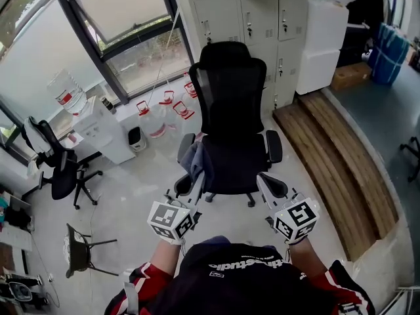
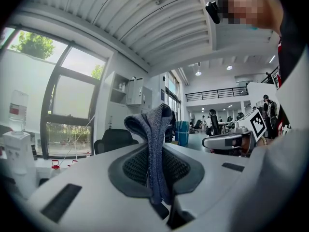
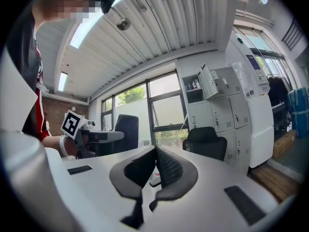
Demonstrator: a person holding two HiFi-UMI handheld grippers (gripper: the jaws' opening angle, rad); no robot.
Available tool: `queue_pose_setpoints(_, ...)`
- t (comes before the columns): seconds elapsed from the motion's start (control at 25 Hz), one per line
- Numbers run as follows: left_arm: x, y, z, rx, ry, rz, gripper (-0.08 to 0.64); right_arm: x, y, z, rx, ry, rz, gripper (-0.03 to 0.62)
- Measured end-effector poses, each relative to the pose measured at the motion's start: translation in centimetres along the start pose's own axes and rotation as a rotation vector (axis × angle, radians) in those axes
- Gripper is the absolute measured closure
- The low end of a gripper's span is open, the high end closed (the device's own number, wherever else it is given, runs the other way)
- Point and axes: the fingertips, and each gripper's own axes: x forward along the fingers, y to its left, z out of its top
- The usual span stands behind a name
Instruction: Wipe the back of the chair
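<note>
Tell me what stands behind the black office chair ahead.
Behind the chair stand white lockers; clear water jugs sit on the floor beside them, by the window. The backrest covers part of the lockers and the floor directly behind it.

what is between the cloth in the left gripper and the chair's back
Only the chair's own seat lies between the left gripper, shut on the grey cloth, and the chair back. Above the seat nothing visible blocks the way.
</note>
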Motion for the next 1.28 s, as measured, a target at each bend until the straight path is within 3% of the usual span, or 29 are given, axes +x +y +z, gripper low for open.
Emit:
queue_pose_setpoints(0.32,2.6,1.2,0.1,0.001,0.019,0.026,0.503,2.1,-3.1,-0.3,0.026,0.013,-0.003,0.577)
queue_pose_setpoints(0.56,6.5,4.3,-0.9,-0.003,0.015,0.028,0.503,5.2,-5.3,-1.1,0.016,0.019,0.025,0.577)
queue_pose_setpoints(0.8,12.0,7.9,0.0,-0.002,0.001,0.018,0.503,9.1,-10.0,0.0,0.000,0.041,-0.013,0.577)
queue_pose_setpoints(1.04,17.3,15.0,-0.1,-0.017,0.020,0.033,0.503,16.3,-13.7,1.7,0.024,0.030,-0.024,0.577)
queue_pose_setpoints(1.28,24.5,25.5,-0.5,-0.026,0.040,0.054,0.503,25.6,-18.2,3.5,0.024,0.024,-0.051,0.577)
